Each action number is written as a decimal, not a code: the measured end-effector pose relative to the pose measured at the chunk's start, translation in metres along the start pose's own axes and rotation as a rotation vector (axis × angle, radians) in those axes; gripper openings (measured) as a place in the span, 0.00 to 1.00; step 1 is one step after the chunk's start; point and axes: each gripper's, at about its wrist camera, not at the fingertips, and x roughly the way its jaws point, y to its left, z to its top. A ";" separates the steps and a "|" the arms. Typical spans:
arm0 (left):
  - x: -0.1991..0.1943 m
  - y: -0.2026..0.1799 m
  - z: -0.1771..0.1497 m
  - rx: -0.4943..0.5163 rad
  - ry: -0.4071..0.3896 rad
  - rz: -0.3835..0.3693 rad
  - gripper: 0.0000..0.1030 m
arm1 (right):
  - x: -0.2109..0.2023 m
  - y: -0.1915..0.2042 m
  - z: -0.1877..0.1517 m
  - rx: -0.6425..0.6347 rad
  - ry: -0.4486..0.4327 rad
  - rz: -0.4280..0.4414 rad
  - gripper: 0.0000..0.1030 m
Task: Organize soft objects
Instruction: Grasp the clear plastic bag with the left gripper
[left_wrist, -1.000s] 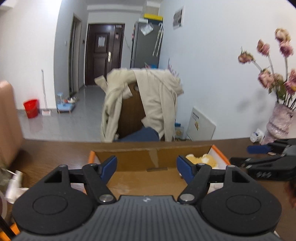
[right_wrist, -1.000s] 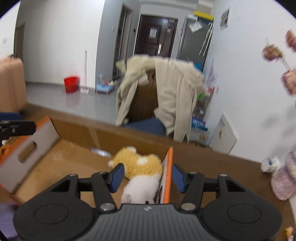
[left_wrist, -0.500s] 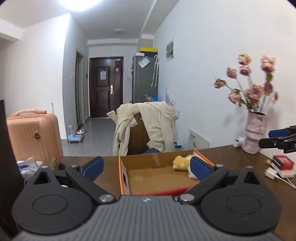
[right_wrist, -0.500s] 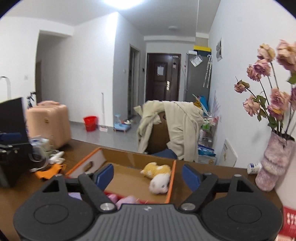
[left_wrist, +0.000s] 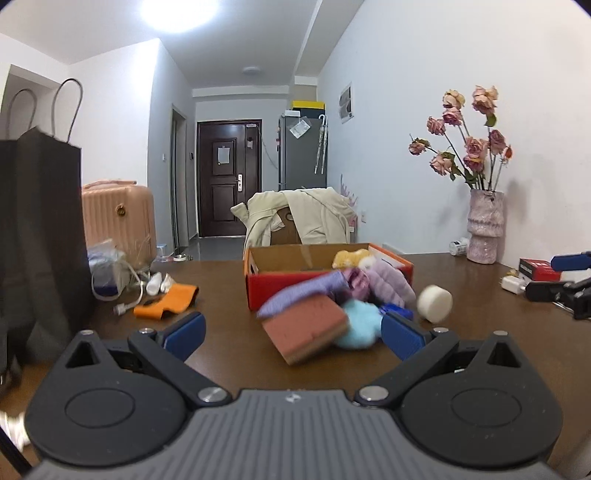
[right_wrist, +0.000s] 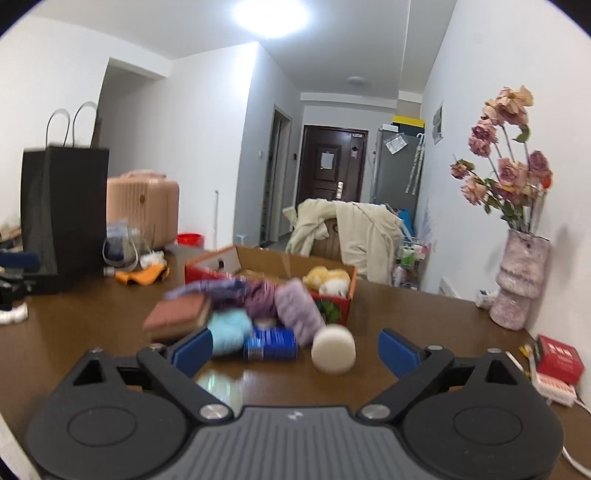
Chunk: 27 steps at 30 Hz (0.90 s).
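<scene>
While both tools hang over the brown desk (left_wrist: 229, 365), neither holds anything. Left hand-held gripper (left_wrist: 291, 332): blue pads spread wide, jaws at full spread, nothing pressed between them; the reddish-brown sponge (left_wrist: 308, 328) sits on the desk ahead, in line with the gap but untouched. Right hand-held gripper (right_wrist: 295, 350): jaws opening, pads clear of everything; the blue can (right_wrist: 271, 344) and the white foam puck (right_wrist: 333, 349) lie on the desk ahead of the gap, not gripped.

Soft items sit in a heap against the near side of the orange cardboard box (left_wrist: 288, 293), outside it: sponge at the front left, a light-blue fluffy piece (right_wrist: 229, 330) just beside it, purple knit fabric (right_wrist: 221, 290) behind, touching the box wall, a lilac fuzzy roll (right_wrist: 299, 312) on the right. Puck sits slightly apart from the heap, on the right. A yellow-and-white plush toy (right_wrist: 328, 280) lies inside the box, at the far right corner.

Off to the left: black paper bag (right_wrist: 64, 214), orange cloth (left_wrist: 170, 301). Right side: vase of dried roses (right_wrist: 521, 273), red packet (right_wrist: 559, 358). Near objects are motion-blurred.
</scene>
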 end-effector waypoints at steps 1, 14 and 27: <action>-0.007 0.000 -0.009 -0.007 0.001 -0.015 1.00 | -0.005 0.004 -0.007 0.007 0.001 -0.001 0.95; 0.039 -0.070 -0.034 0.008 0.083 -0.237 1.00 | -0.002 -0.020 -0.046 0.165 0.050 -0.039 0.96; 0.145 -0.111 -0.044 -0.061 0.324 -0.301 0.47 | 0.074 -0.075 -0.034 0.248 0.124 -0.049 0.96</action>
